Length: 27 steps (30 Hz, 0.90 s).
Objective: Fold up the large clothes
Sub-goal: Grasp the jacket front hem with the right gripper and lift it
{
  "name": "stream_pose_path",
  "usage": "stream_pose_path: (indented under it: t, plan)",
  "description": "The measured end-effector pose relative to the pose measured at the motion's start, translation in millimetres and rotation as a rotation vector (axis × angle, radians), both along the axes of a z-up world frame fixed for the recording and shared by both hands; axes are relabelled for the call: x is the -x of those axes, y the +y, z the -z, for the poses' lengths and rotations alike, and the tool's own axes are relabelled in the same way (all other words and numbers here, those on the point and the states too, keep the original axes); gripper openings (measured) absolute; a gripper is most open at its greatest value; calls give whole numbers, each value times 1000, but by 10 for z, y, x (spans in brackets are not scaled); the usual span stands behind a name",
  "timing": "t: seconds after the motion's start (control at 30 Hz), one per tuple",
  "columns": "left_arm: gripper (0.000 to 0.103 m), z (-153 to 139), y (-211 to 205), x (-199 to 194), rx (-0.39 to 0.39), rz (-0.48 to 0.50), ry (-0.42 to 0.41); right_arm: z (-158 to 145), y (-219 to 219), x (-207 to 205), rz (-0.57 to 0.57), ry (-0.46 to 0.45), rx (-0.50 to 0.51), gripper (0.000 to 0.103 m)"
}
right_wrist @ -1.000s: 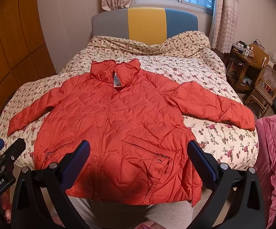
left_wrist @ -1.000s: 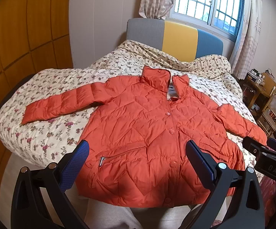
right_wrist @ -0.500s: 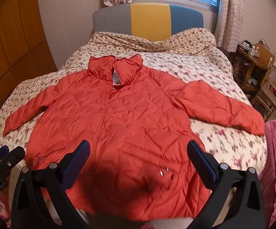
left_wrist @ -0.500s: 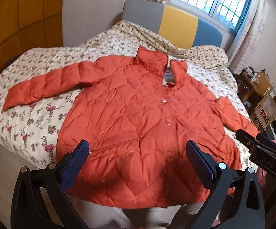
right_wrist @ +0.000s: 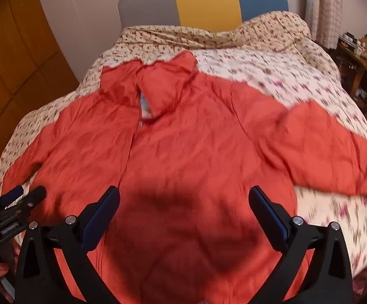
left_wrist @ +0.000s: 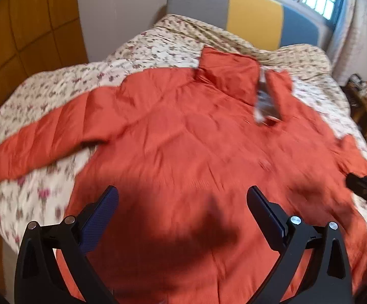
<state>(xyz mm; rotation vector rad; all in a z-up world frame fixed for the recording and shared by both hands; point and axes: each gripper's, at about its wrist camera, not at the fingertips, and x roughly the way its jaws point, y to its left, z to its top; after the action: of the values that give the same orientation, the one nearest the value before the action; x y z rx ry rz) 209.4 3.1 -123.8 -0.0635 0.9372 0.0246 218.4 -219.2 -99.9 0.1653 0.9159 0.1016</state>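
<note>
An orange-red quilted jacket (left_wrist: 196,147) lies flat and face up on the floral bed, sleeves spread out to both sides; it also shows in the right wrist view (right_wrist: 183,152). My left gripper (left_wrist: 182,202) is open and empty, held above the jacket's lower front. My right gripper (right_wrist: 183,202) is open and empty, also above the lower front. The left sleeve (left_wrist: 46,136) reaches toward the bed's left edge. The right sleeve (right_wrist: 335,152) lies toward the right edge. Both views are motion-blurred.
The bed (left_wrist: 56,88) has a floral cover and a grey, yellow and blue headboard (right_wrist: 203,2). A wooden wardrobe (left_wrist: 26,25) stands on the left. A wooden table and chair (right_wrist: 366,58) stand on the right by the curtain.
Both grippers have moved forward and lower over the jacket, which now fills more of each view. Both jaws stay open. The jacket has not moved.
</note>
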Motion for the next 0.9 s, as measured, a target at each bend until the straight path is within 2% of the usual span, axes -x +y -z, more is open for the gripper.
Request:
stream_pose_path:
  t: [0.13, 0.2, 0.37, 0.43, 0.47, 0.5, 0.6, 0.73, 0.8, 0.83, 0.87, 0.9]
  plan:
    - [100, 166, -40, -411, -56, -15, 22, 36, 142, -539, -23, -35, 11, 101]
    - [100, 232, -44, -496, -64, -23, 6, 93, 263, -859, -41, -46, 23, 99]
    - [100, 422, -1, -606, -51, -45, 29, 249, 447, -1454, -48, -47, 54, 81]
    - [100, 466, 10, -635, -40, -37, 32, 321, 399, -1564, -22, -47, 76, 60]
    - [100, 490, 15, -639, -42, -31, 31, 354, 348, -1590, -9, -39, 68, 56]
    - [100, 504, 14, -639, -45, -26, 28, 401, 221, -1575, 8, -32, 19, 52]
    - [100, 498, 26, -667, -22, -25, 17, 509, -88, -1432, 79, -7, -52, 51]
    - [100, 362, 64, -818, 84, -44, -32, 698, -429, -1302, 157, 64, -86, 47]
    - [100, 231, 58, -1000, 120, -47, -54, 717, -579, -1263, 166, 71, -127, 43]
    - [100, 157, 39, -1099, 121, -49, -66, 669, -648, -1218, 176, 54, -145, 46]
    - [100, 70, 19, -1198, 117, -50, -84, 597, -708, -1165, 187, 28, -162, 52]
    - [100, -3, -4, -1263, 112, -51, -103, 475, -784, -1106, 200, -30, -191, 68]
